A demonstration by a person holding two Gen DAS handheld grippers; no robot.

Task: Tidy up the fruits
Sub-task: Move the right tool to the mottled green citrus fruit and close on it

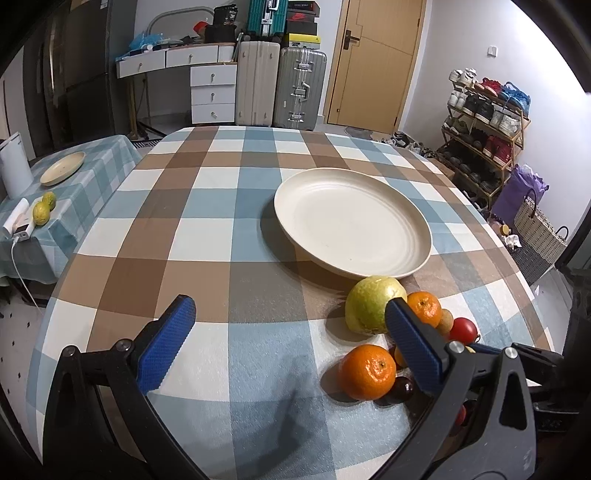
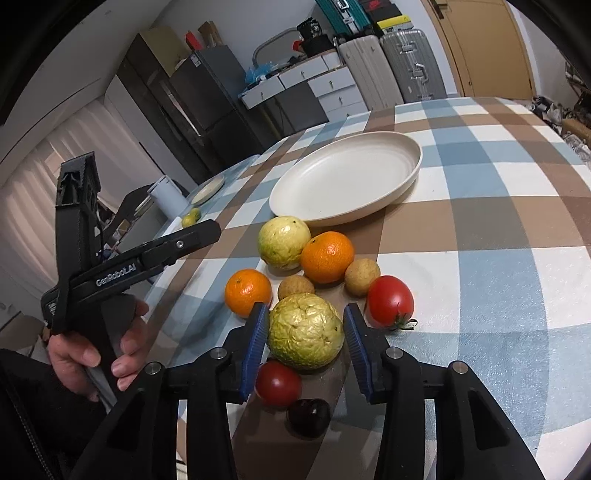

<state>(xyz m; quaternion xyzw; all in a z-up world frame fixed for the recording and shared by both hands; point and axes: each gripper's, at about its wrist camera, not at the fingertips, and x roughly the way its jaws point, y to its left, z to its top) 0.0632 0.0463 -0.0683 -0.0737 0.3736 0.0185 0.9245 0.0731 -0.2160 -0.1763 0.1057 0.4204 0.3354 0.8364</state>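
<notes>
My right claw [image 2: 304, 345] sits narrowed around the wrinkled yellow-green guava [image 2: 306, 331] at lower centre of frame, pads flanking it, contact unconfirmed; the empty plate [image 2: 406, 181] lies upper right.

A checked cloth of brown, blue and white squares [image 1: 207, 206] covers the desk. Off the desk's left edge stands a lower side table under a pale blue checked cloth [image 1: 92, 173]; it carries a small cream plate [image 1: 62, 168], a white cylindrical appliance [image 1: 14, 166], two yellow-green citrus fruits [image 1: 43, 208] and a white charger with a cable [image 1: 22, 230]. Beyond the desk's far edge, against the wall, stand a white drawer unit [image 1: 213, 94], a cream suitcase [image 1: 257, 83], a silver suitcase [image 1: 300, 88] and a teal suitcase [image 1: 266, 16] stacked above. A wooden door [image 1: 376, 62] is right of them. Off the right edge are a loaded shoe rack [image 1: 484, 122], a purple bag [image 1: 519, 192] and a woven basket [image 1: 537, 229]. A dark refrigerator [image 1: 74, 74] stands far left.
</notes>
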